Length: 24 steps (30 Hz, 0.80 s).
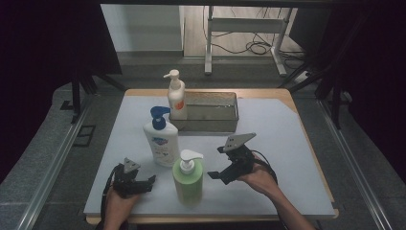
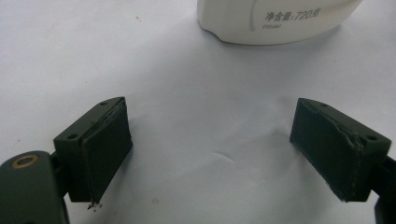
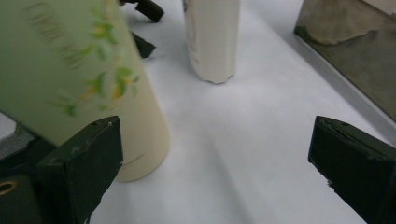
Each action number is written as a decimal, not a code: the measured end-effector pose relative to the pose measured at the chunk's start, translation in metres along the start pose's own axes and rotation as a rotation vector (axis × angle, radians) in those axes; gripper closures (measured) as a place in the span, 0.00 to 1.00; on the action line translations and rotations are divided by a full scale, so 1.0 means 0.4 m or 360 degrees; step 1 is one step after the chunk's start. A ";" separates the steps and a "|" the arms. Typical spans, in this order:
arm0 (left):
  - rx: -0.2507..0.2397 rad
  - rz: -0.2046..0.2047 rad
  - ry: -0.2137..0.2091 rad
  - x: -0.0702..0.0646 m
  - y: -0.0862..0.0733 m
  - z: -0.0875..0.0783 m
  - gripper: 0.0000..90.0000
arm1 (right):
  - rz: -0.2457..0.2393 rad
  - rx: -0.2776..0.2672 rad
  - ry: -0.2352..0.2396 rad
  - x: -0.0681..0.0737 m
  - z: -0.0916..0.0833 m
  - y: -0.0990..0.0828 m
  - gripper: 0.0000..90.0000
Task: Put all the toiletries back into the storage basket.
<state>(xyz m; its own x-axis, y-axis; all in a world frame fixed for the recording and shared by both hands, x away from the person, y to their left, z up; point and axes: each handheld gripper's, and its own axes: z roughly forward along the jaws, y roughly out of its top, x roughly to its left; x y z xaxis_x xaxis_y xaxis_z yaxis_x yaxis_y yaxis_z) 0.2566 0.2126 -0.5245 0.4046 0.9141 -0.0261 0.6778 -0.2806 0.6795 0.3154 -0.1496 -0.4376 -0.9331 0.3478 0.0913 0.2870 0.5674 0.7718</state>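
The green bottle (image 1: 187, 179) stands upright, its long axis vertical, just left of my right gripper (image 1: 221, 168), whose jaws gape wide and empty. My left gripper (image 1: 147, 184), also wide open and empty, sits slightly farther off on the bottle's other side.

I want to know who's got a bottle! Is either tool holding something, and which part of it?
Nothing is held. The left tool is open over bare table, and the right tool is open beside the green bottle, not gripping it.

Dim high view; bright, slightly blurred gripper views.
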 end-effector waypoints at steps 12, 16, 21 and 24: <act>-0.0002 -0.0011 -0.0003 -0.001 0.000 0.000 0.13 | -0.0044 -0.0034 0.0094 0.063 -0.004 -0.007 0.02; -0.0002 -0.0011 -0.0003 -0.001 0.000 0.000 0.13 | -0.0089 -0.0031 0.0109 0.089 0.007 0.002 0.02; -0.0002 -0.0012 -0.0003 -0.001 0.000 0.000 0.13 | -0.0122 -0.0028 0.0146 0.113 0.025 0.013 0.01; -0.0002 -0.0011 -0.0003 -0.001 0.000 0.000 0.13 | -0.0144 -0.0019 0.0162 0.125 0.040 0.018 0.01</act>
<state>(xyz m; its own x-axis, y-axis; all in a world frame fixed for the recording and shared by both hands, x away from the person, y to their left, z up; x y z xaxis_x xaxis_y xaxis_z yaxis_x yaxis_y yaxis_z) 0.2565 0.2123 -0.5245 0.4010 0.9155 -0.0323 0.6798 -0.2737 0.6804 0.2745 -0.1163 -0.4374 -0.9724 0.2176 0.0839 0.1986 0.5840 0.7871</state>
